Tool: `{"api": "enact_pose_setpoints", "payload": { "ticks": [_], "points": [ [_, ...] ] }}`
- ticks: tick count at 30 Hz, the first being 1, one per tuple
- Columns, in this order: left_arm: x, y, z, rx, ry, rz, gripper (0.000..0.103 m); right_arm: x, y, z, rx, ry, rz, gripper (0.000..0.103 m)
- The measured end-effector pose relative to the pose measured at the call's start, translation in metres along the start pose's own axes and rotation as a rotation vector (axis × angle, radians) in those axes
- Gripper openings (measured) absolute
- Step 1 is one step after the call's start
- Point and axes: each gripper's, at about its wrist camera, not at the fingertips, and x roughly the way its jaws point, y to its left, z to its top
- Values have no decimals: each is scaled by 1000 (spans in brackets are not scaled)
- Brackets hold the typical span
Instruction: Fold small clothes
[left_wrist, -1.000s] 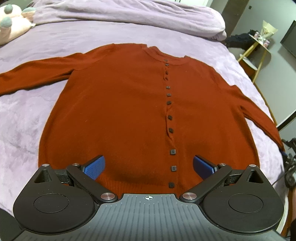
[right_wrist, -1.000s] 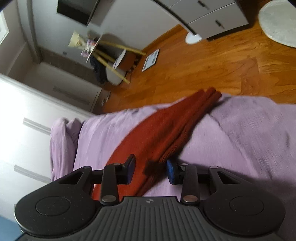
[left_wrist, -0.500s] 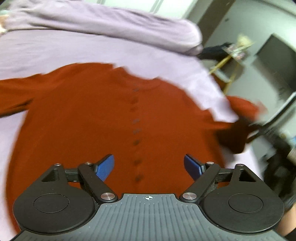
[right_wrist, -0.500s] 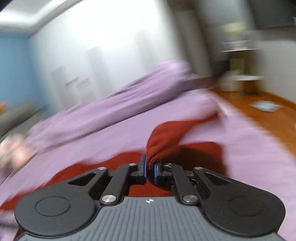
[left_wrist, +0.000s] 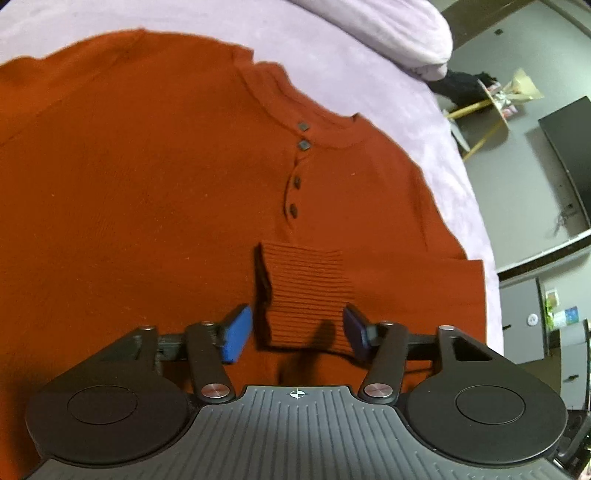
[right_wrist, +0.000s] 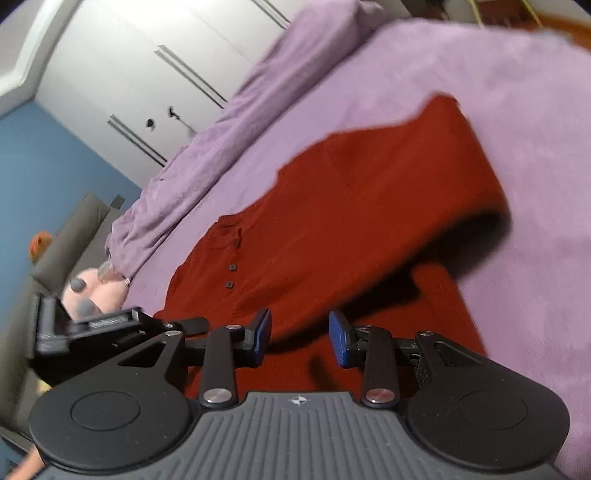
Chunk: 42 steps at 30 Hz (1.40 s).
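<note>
A rust-red buttoned cardigan (left_wrist: 147, 192) lies flat on a purple bed (left_wrist: 369, 74). Its right sleeve is folded across the chest, with the ribbed cuff (left_wrist: 306, 291) lying over the button line. My left gripper (left_wrist: 295, 332) is open, with its blue pads either side of the cuff just above it. My right gripper (right_wrist: 299, 336) is open and empty, over the folded sleeve (right_wrist: 369, 221) and the cardigan body. The left gripper also shows in the right wrist view (right_wrist: 92, 325) at the left.
A rumpled purple duvet (right_wrist: 229, 122) lies along the head of the bed. A pink plush toy (right_wrist: 92, 291) sits near the headboard. The bed's edge (left_wrist: 487, 258) is to the right, with a small wooden side table (left_wrist: 491, 99) beyond it.
My right gripper carried the right sleeve across the chest and let it go; its jaws opened. My left gripper moved up the cardigan toward the collar and stayed open.
</note>
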Motion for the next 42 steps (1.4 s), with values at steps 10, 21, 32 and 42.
{"api": "enact_pose_setpoints", "payload": {
  "ticks": [10, 21, 32, 42],
  "points": [
    [11, -18, 6, 113, -13, 80, 19, 8, 22, -12, -192, 44, -227, 33],
    [1, -29, 10, 149, -45, 87, 8, 17, 49, -13, -325, 98, -364, 35],
    [-39, -50, 34, 310, -207, 119, 7, 17, 47, -8, -296, 96, -316, 43],
    [-60, 39, 76, 248, -328, 444, 8, 10, 10, 24, -42, 15, -172, 43]
  ]
}}
